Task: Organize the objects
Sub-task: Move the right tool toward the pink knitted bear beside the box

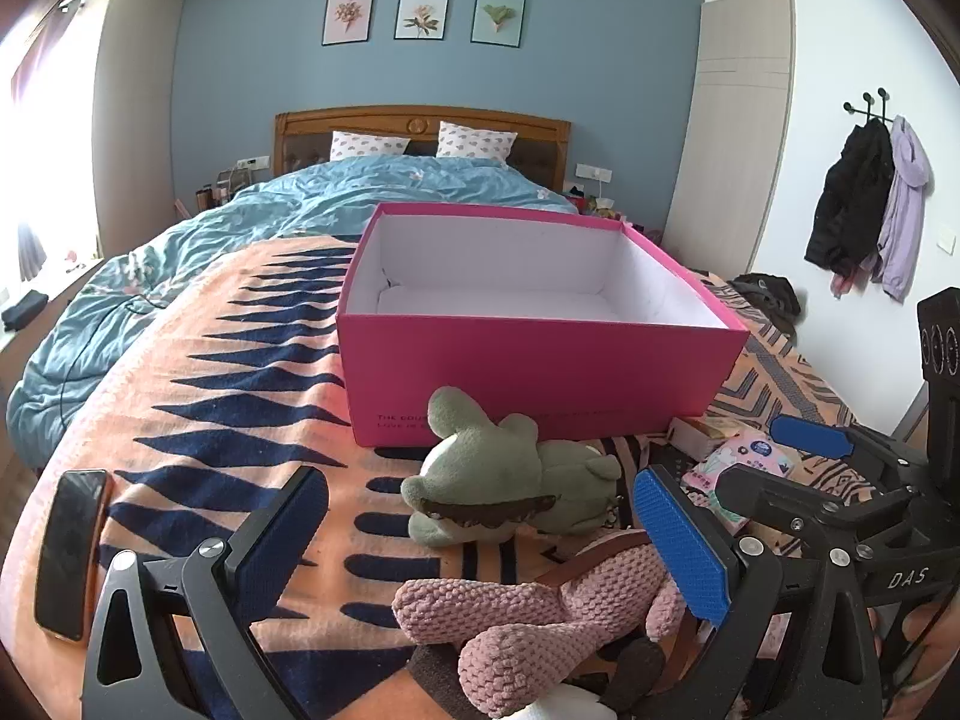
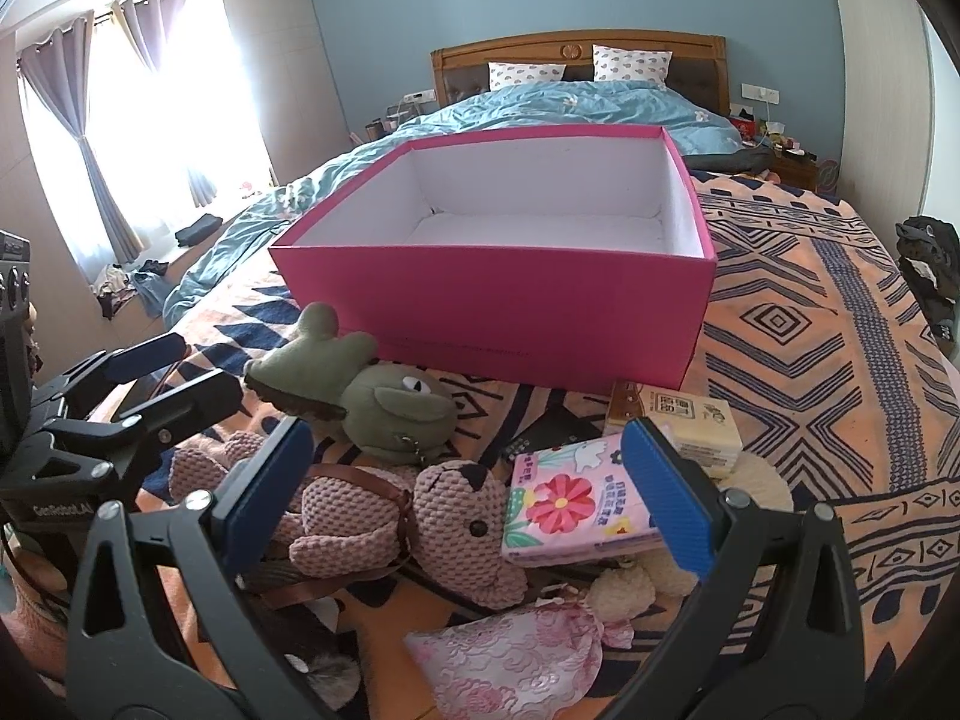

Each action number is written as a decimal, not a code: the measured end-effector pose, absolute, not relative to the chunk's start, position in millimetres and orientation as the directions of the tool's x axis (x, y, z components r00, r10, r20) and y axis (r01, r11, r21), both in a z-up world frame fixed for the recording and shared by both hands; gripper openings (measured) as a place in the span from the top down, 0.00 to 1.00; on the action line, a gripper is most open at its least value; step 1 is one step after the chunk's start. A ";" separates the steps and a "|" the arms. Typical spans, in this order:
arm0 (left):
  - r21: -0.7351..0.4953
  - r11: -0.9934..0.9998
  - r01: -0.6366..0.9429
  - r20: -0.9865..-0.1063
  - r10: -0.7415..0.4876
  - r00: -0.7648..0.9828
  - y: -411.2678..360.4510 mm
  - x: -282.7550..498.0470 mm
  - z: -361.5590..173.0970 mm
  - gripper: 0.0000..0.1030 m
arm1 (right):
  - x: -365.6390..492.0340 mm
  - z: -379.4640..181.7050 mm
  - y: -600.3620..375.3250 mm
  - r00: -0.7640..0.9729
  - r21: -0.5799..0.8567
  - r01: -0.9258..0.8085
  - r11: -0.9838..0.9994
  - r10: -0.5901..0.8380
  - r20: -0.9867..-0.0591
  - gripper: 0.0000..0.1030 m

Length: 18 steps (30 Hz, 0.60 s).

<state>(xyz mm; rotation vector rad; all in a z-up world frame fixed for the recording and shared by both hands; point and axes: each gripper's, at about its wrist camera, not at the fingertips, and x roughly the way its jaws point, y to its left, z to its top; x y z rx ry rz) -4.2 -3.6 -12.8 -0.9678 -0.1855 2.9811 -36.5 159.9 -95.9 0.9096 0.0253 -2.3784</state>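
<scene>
Currently both grippers are spread wide and empty; the pink knitted bear [image 1: 540, 618] is framed between the left gripper [image 1: 480, 546] jaws, lying crosswise, short of the pink box [image 1: 540, 372]; the right gripper [image 2: 468, 492] is framed over it too.

The rear wall [image 1: 252, 78] is painted blue-grey and carries three framed botanical prints [image 1: 423, 15] in a row at upper centre. Below them stands a wooden headboard [image 1: 420, 123] with two patterned pillows [image 1: 420, 143], a rumpled blue duvet [image 1: 336, 198] and an orange blanket [image 2: 828, 324] with dark geometric patterns. At the left of the right wrist view, bright daylight enters a window [image 2: 150, 108] flanked by grey curtains [image 2: 96, 156]. At the right of the left wrist view, jackets [image 1: 870, 204] hang from wall hooks on a white wall, beside a pale wardrobe [image 1: 732, 120].
</scene>
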 end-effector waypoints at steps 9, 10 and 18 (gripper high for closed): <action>-0.116 -0.993 0.035 -0.591 0.041 -0.805 -3.2 -5.7 -14.6 0.00 | -37.7 -96.8 159.9 -0.582 0.196 0.534 -0.822 -0.526 -0.620 0.00; -0.116 -0.993 0.035 -0.592 0.040 -0.805 -3.2 -5.6 -14.9 0.00 | -37.7 -96.9 160.0 -0.582 0.197 0.535 -0.822 -0.527 -0.619 0.00; -0.115 -0.993 0.039 -0.596 0.037 -0.802 -5.8 -6.3 -17.2 0.00 | -39.7 -99.2 158.4 -0.563 0.210 0.542 -0.814 -0.537 -0.628 0.00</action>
